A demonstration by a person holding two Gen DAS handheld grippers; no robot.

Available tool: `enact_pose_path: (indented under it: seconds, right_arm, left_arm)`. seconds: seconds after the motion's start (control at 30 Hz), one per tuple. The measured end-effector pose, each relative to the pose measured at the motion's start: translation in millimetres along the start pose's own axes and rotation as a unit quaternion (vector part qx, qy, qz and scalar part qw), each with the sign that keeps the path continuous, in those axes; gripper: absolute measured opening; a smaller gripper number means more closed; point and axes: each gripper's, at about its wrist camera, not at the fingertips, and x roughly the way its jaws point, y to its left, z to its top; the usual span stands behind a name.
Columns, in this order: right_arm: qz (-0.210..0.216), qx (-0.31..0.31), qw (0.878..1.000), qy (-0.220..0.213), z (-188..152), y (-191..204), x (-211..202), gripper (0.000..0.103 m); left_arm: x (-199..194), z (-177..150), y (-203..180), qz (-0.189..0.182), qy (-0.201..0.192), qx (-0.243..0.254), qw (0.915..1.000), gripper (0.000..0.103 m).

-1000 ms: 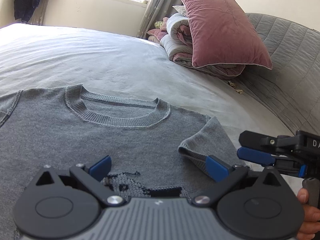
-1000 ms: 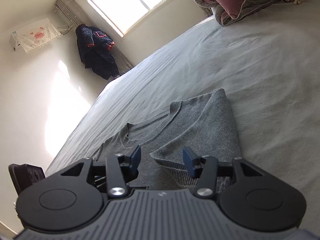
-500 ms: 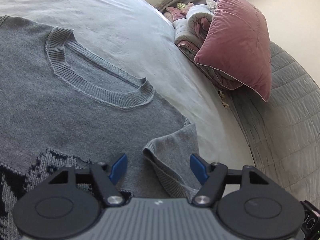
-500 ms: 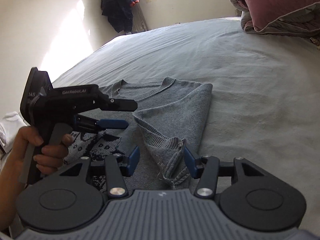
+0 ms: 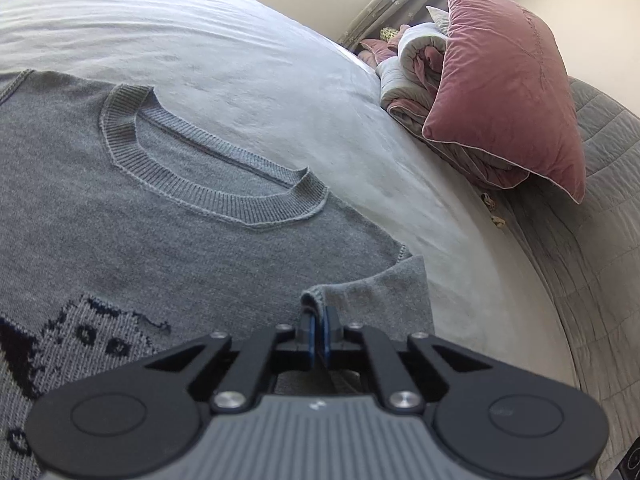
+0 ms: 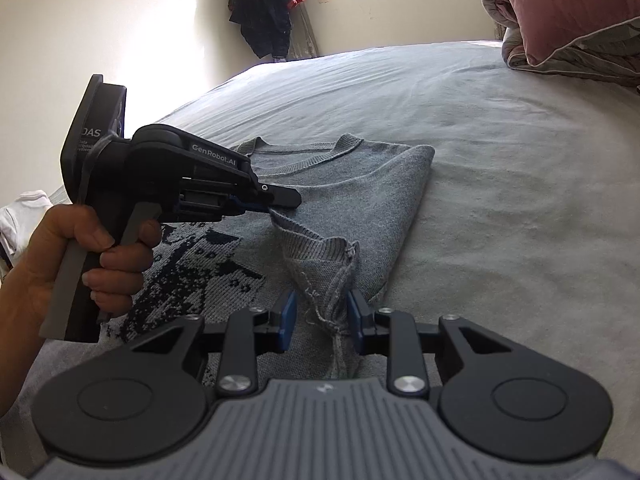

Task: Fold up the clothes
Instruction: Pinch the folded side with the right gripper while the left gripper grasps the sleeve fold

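Two grippers work a soft, limp sweater (image 5: 168, 248): left gripper (image 5: 317, 326) pinches the sleeve cuff (image 6: 298, 234); right gripper (image 6: 322, 316) gapes around its frayed hem.

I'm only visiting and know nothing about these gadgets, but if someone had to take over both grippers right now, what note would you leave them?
Left gripper: shut on the cuff edge of the sleeve.
Right gripper: open, fingers either side of the same sleeve's bunched end, not gripping.
Grey sweater: flat on the bed, face up, collar away from you.
Done: that sleeve is turned in over the body.
Left: probably close the right gripper, lay the sleeve flat, then fold the rest.
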Motion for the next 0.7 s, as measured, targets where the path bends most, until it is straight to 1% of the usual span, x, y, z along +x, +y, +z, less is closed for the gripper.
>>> enact_pose_path:
  seconds: [0.07,0.2,0.27,0.3,0.47,0.7]
  right_arm:
    - [-0.002,-0.018,1.0,-0.004,-1,6,-1,0.034]
    - [-0.011,-0.052,0.999,-0.003,-1,18,4,0.033]
    - [-0.022,-0.056,0.998,0.003,0,21,9,0.011]
    - [-0.026,-0.053,0.998,0.004,1,22,11,0.007]
    - [-0.008,-0.025,1.0,-0.014,7,29,17,0.007]
    - [0.017,0.015,0.999,-0.039,15,38,26,0.007]
  left_arm:
    - [-1,0,0,0.003,-0.008,0.007,0.9999,0.003]
    - [-7,1,1,0.005,-0.026,0.014,0.9996,0.003]
    - [-10,2,1,0.006,-0.035,0.018,0.9992,0.003]
    - [-12,3,0,0.008,-0.038,0.021,0.999,0.003]
    - [-14,15,-4,0.018,-0.056,0.049,0.9971,0.003]
    - [-11,34,1,0.03,-0.064,0.083,0.9941,0.003]
